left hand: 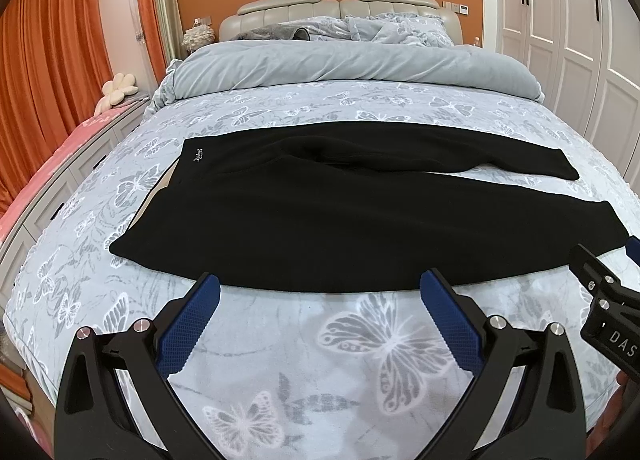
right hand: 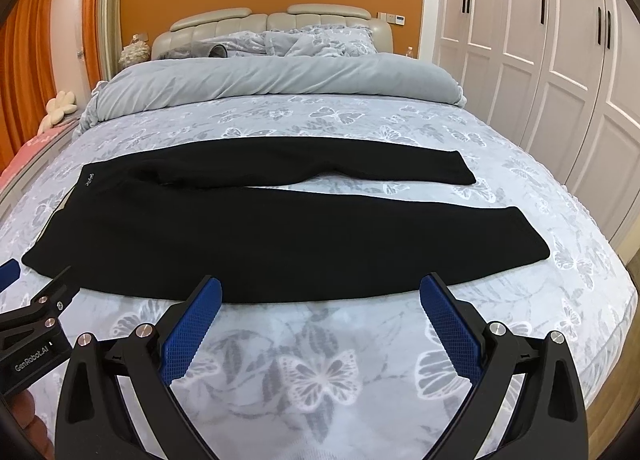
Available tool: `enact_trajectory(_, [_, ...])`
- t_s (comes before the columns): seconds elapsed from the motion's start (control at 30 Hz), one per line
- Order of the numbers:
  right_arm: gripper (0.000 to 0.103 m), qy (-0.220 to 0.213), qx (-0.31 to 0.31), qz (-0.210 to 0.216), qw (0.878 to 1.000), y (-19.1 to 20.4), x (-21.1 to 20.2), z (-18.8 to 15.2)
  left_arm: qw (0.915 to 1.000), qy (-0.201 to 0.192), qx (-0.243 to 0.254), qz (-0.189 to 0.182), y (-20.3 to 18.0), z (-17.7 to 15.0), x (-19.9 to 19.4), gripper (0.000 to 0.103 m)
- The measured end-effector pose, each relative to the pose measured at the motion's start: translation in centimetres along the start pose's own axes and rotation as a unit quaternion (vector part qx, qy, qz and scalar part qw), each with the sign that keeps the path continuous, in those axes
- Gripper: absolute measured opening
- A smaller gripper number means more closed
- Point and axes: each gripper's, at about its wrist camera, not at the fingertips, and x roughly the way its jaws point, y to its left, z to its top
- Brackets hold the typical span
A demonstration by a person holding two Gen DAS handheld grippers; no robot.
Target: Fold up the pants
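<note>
Both jaws stood spread and empty, left gripper (left hand: 320, 286) and right gripper (right hand: 320, 288) poised beside the near edge of the pants (right hand: 248, 232). Those lay flat across the bed (right hand: 320, 376), legs parted, seemingly ready for lengthwise folding.

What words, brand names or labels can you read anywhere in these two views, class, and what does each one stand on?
"DAS": white letters, cut off at the frame edge, on the body of the right gripper seen in the left wrist view.
"GenRobot.AI": white print on the body of the left gripper seen in the right wrist view.
Small pale script logo on the black pants near the waistband: too small to read.
Wall switch panel beside the headboard: no readable text.
</note>
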Motion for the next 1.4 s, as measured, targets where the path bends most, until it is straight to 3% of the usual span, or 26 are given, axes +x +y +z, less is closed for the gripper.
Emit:
enact_trajectory(0.67, [0.098,0.011,-0.001,0.013,1.000,-0.4,0.6,0.0,1.0000,0.001,0.000,-0.001,0.1,0.0,0.0,0.098])
enact_trajectory(0.77, [0.098,0.024,-0.003,0.036,0.999,-2.4,1.5,1.2,0.9996,0.010,-0.012,-0.022,1.0,0.6,0.2,0.098])
enact_trajectory(0.9, [0.098,0.042,-0.002,0.024,0.999,-8.1,4.1,5.5,0.9985,0.012,-0.033,-0.042,5.0,3.6,1.4,0.098])
enact_trajectory(1.0, [0.098,0.041,0.002,0.011,0.999,-13.8,8.4,9.2,0.9965,0.024,-0.061,-0.052,10.1,7.3,4.6,0.098])
enact_trajectory(1.13, [0.098,0.083,0.043,0.013,0.996,-20.2,17.0,13.2,0.9956,0.053,-0.077,-0.009,16.7,12.6,12.8,0.098])
enact_trajectory(1.23, [0.098,0.105,0.083,0.006,0.991,-23.8,23.7,15.6,0.9904,0.083,-0.108,0.023,21.2,15.3,19.4,0.098])
enact_trajectory(1.4, [0.098,0.141,0.106,0.000,0.984,-25.9,33.4,17.9,0.9679,0.144,-0.205,0.027,27.5,17.5,29.7,0.098])
